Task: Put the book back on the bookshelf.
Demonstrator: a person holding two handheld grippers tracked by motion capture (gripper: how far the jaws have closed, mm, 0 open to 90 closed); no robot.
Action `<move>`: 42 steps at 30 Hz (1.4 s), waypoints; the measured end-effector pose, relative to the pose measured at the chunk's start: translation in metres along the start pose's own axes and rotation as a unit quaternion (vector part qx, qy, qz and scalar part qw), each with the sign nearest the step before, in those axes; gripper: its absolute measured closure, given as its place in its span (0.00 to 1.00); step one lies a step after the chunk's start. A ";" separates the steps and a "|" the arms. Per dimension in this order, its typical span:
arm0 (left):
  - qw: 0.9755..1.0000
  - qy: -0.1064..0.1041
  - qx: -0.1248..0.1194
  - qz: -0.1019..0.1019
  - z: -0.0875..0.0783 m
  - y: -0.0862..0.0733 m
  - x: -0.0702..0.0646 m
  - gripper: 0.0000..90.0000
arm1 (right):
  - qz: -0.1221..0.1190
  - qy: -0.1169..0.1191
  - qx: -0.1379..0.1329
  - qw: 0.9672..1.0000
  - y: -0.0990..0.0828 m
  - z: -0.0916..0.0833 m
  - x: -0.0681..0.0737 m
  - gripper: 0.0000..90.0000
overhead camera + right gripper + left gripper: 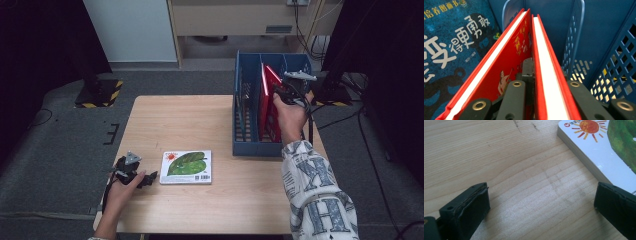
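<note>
My right gripper (534, 82) clamps one red book (546, 75) standing in the blue rack (240, 120), a second red book (499, 72) leaning just beside it; my left gripper (541, 205) rests with jaws wide apart and empty on the table (150, 120), near the leaf book (186, 167) lying flat in front of the rack. If I let go crookedly, the held book could tip against its neighbour or jam on the rack's divider.
</note>
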State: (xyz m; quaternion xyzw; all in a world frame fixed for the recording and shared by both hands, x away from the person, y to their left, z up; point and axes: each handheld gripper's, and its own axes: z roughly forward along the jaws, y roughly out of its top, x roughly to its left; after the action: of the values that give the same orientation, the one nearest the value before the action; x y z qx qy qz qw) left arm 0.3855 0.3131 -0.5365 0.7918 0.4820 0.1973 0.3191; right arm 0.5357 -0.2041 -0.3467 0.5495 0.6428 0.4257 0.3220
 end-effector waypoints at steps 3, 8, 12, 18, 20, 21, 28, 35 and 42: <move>1.000 0.000 0.000 0.000 0.000 0.000 0.000 0.00 | 0.000 0.001 0.001 1.000 -0.001 -0.002 0.000 0.86; 1.000 0.000 0.000 0.000 0.000 0.000 0.000 0.00 | -0.002 0.002 0.005 1.000 -0.002 -0.003 0.000 0.86; 1.000 0.000 0.000 0.000 0.000 0.000 0.000 0.00 | -0.003 0.002 0.004 1.000 -0.004 -0.005 -0.001 0.86; 1.000 0.000 0.000 0.000 0.000 0.000 0.000 0.00 | -0.003 0.003 0.006 1.000 -0.007 -0.007 -0.002 0.86; 1.000 0.000 0.000 0.000 0.000 0.000 0.000 0.00 | -0.003 0.004 0.006 1.000 -0.007 -0.008 -0.003 0.86; 1.000 0.000 0.000 0.000 0.000 0.000 0.000 0.00 | -0.003 0.004 0.007 1.000 -0.008 -0.008 -0.003 0.86; 1.000 0.000 0.000 0.000 0.000 0.000 0.000 0.00 | -0.004 0.007 0.010 1.000 -0.009 -0.011 -0.005 0.86; 1.000 -0.001 0.000 0.000 0.000 0.000 0.000 0.00 | -0.007 0.008 0.015 1.000 -0.011 -0.014 -0.006 0.85; 1.000 -0.001 -0.001 -0.001 0.001 0.001 -0.001 0.00 | -0.009 0.012 0.017 1.000 -0.014 -0.016 -0.007 0.85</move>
State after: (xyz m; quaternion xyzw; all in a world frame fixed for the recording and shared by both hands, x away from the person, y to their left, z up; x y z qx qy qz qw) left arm 0.3860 0.3120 -0.5366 0.7911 0.4826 0.1966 0.3204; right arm 0.5166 -0.2142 -0.3526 0.5443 0.6585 0.4181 0.3087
